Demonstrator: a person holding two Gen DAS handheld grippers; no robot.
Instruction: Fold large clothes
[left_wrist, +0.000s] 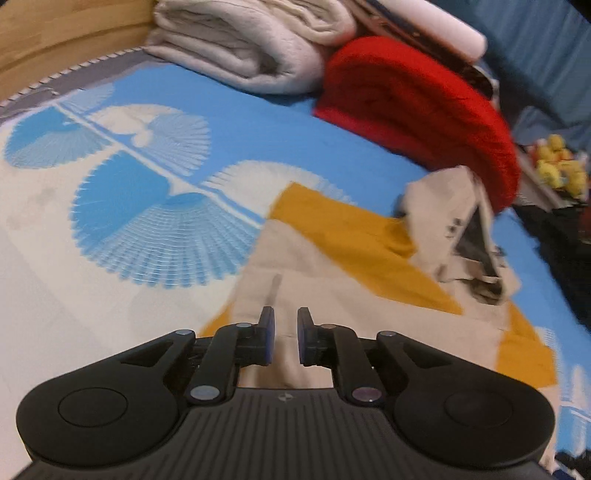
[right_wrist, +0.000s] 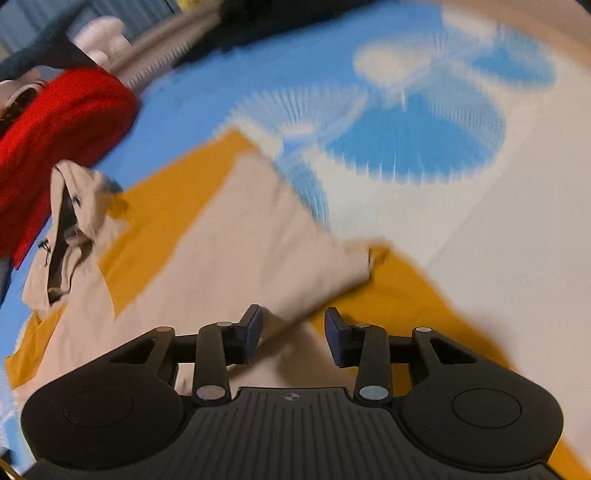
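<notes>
A beige and mustard-yellow garment lies spread on the bed, its hood or collar end bunched near the red blanket. It also shows in the right wrist view, with a beige sleeve folded across its body. My left gripper hovers just above the beige cloth, jaws a little apart and empty. My right gripper is open and empty, over the sleeve's lower edge. Both views are blurred by motion.
The bed sheet is blue and white with fan patterns. A folded red blanket and a folded grey-white blanket lie at the far side. Yellow plush toys sit beyond the bed edge. A wooden headboard is at the far left.
</notes>
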